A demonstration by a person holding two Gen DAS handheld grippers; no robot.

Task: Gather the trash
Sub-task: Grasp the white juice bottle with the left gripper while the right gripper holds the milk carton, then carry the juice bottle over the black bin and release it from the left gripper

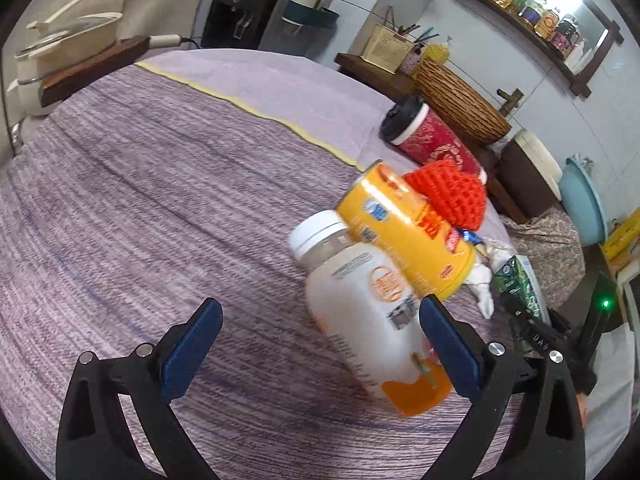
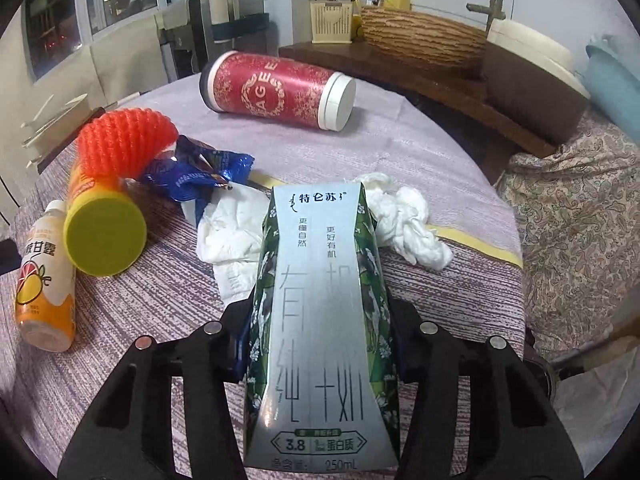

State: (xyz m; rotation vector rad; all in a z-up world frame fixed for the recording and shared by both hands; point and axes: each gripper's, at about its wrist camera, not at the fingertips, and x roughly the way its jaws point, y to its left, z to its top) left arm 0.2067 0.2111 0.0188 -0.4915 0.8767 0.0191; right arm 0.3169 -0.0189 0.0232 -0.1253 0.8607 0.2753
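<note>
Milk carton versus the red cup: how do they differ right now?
The milk carton is clamped in the right claw; the red cup lies free on the purple tablecloth. The milk carton is a flat-sided silver-and-green box; the red cup is round, with gold patterning and a black lid. The milk carton is nearest the camera, the red cup beyond the crumpled tissues.

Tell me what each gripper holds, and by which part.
The right gripper clamps the milk carton by its two narrow sides, near the middle. The left gripper is open and holds nothing; the white bottle lies between its fingers, ungripped.
</note>
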